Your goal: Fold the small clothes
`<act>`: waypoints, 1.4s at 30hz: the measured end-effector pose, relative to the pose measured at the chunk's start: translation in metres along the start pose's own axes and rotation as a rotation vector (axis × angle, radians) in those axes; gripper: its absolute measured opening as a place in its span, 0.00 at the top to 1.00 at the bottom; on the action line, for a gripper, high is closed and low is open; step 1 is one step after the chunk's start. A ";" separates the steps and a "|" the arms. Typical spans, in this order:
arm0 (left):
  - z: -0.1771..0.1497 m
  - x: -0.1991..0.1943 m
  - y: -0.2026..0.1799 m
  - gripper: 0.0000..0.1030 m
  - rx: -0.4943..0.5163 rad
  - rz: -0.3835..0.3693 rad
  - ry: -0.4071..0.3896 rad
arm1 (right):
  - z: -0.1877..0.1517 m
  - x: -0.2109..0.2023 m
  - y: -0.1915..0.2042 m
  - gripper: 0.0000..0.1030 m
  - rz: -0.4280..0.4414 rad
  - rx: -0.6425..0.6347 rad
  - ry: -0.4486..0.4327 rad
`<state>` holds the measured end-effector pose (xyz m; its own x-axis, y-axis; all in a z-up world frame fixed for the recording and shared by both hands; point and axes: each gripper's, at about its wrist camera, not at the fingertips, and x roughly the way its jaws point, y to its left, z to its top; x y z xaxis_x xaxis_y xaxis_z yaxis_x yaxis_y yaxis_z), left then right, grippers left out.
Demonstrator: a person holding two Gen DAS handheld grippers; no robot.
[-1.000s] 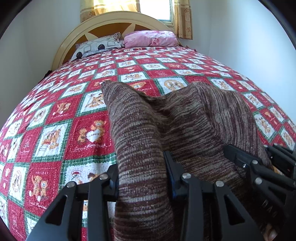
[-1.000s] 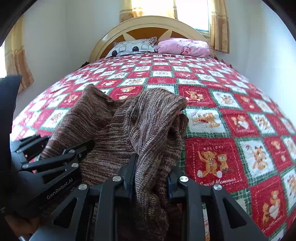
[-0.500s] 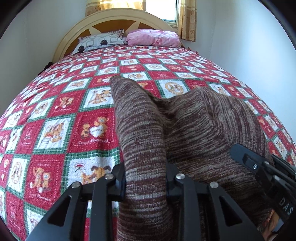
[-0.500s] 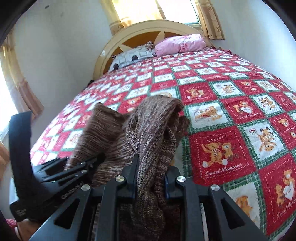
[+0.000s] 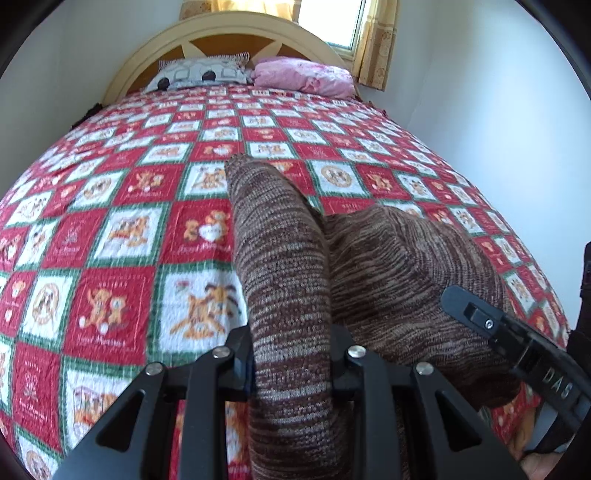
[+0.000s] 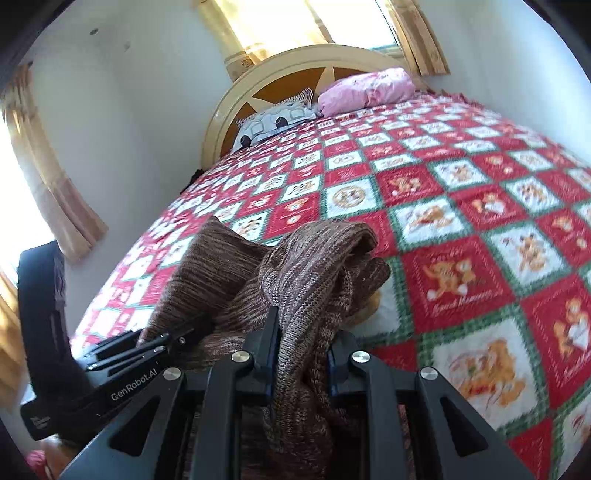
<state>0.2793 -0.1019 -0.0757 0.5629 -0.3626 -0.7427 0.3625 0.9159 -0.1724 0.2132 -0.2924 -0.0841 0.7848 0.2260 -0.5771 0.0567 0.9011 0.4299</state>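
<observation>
A brown striped knit garment [image 5: 369,266] lies bunched on the red patchwork bedspread [image 5: 118,236]. My left gripper [image 5: 291,354] is shut on a long strip of the garment that runs forward from between its fingers. My right gripper [image 6: 301,350] is shut on another bunched edge of the same garment [image 6: 314,266], held slightly raised. Each gripper shows in the other's view: the right one at the lower right of the left wrist view [image 5: 517,347], the left one at the lower left of the right wrist view [image 6: 122,365]. The garment's lower part is hidden under the grippers.
The bedspread [image 6: 480,229] covers the whole bed. A patterned grey pillow [image 5: 199,74] and a pink pillow [image 5: 303,75] lie at the curved headboard [image 5: 236,33]. White walls flank the bed; a curtained window [image 6: 280,29] is behind it.
Both grippers have kept their hold and drawn the garment's edges closer together and back; the cloth bunches more. The right wrist view has tilted left and the left view lowered.
</observation>
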 end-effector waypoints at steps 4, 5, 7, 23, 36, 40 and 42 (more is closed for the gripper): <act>-0.006 0.009 0.006 0.73 -0.013 -0.006 0.038 | -0.004 0.006 -0.008 0.80 0.012 0.053 0.060; -0.008 0.012 0.007 0.73 -0.020 -0.007 0.047 | -0.005 0.010 -0.009 0.80 0.009 0.050 0.069; -0.010 0.017 0.009 0.72 -0.033 -0.009 0.058 | -0.007 0.017 -0.012 0.80 0.008 0.038 0.092; -0.004 0.040 0.035 0.41 -0.178 -0.120 0.131 | 0.035 0.083 -0.066 0.34 0.177 0.273 0.300; 0.001 0.006 0.031 0.75 -0.174 -0.194 -0.006 | 0.044 0.042 -0.002 0.76 0.208 0.011 0.142; 0.004 -0.043 0.028 0.75 -0.134 -0.226 -0.127 | 0.053 -0.006 0.037 0.76 0.205 -0.150 0.047; 0.004 -0.067 0.029 0.75 -0.108 -0.243 -0.173 | 0.054 -0.031 0.047 0.77 0.222 -0.193 0.013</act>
<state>0.2553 -0.0523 -0.0285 0.5909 -0.5883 -0.5520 0.4262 0.8086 -0.4055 0.2249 -0.2767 -0.0082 0.7572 0.4286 -0.4929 -0.2344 0.8826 0.4075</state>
